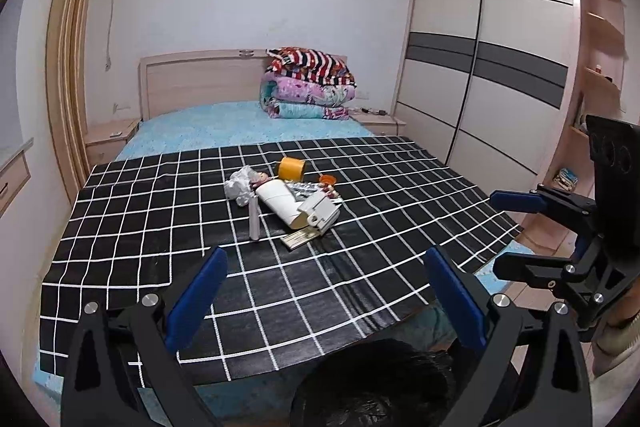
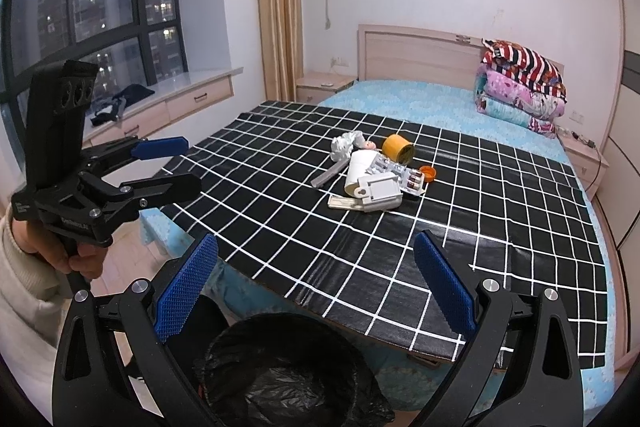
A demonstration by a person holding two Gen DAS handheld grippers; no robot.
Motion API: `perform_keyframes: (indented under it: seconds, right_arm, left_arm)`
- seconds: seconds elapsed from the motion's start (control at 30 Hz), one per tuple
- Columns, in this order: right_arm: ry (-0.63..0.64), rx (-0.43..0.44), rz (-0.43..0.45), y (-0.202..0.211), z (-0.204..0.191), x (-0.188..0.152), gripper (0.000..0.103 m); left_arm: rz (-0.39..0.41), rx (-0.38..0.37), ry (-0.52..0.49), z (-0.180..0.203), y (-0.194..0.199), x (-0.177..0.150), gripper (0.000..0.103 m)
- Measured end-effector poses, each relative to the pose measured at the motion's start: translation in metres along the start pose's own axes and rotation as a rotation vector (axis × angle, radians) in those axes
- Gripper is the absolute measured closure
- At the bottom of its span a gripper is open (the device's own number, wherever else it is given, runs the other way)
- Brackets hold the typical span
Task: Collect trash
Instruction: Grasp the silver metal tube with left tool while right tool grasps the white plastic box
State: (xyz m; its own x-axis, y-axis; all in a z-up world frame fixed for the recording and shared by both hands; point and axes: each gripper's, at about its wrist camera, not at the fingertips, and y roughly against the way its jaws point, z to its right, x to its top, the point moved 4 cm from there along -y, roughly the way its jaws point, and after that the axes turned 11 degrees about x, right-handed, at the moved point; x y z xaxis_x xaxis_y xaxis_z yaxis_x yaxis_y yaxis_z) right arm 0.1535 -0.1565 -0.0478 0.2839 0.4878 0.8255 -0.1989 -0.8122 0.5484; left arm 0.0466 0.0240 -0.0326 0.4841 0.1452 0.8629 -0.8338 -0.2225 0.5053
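Both hand-held grippers, left hand-held gripper (image 1: 324, 291) and right hand-held gripper (image 2: 316, 281), hover with jaws wide apart and empty. Trash pile (image 2: 372, 171) sits mid-bed on the checked cloth (image 2: 280, 211); lined bin (image 2: 288, 371) waits below, probably for short drops.
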Motion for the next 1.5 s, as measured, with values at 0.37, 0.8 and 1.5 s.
perform_keyframes:
  seconds: [0.37, 0.8, 1.5]
  right_arm:
    - [-0.011, 0.006, -0.054, -0.04, 0.025, 0.007, 0.004]
    - [-0.051, 0.011, -0.128, -0.097, 0.058, 0.006, 0.004]
    - [-0.065, -0.049, -0.238, -0.19, 0.121, 0.013, 0.013]
  left_arm:
    - [-0.075, 0.057, 0.031, -0.025, -0.05, -0.004, 0.008]
    - [-0.179, 0.077, 0.026, -0.038, -0.127, -0.008, 0.02]
    - [-0.325, 0.071, 0.058, -0.055, -0.225, -0.011, 0.057]
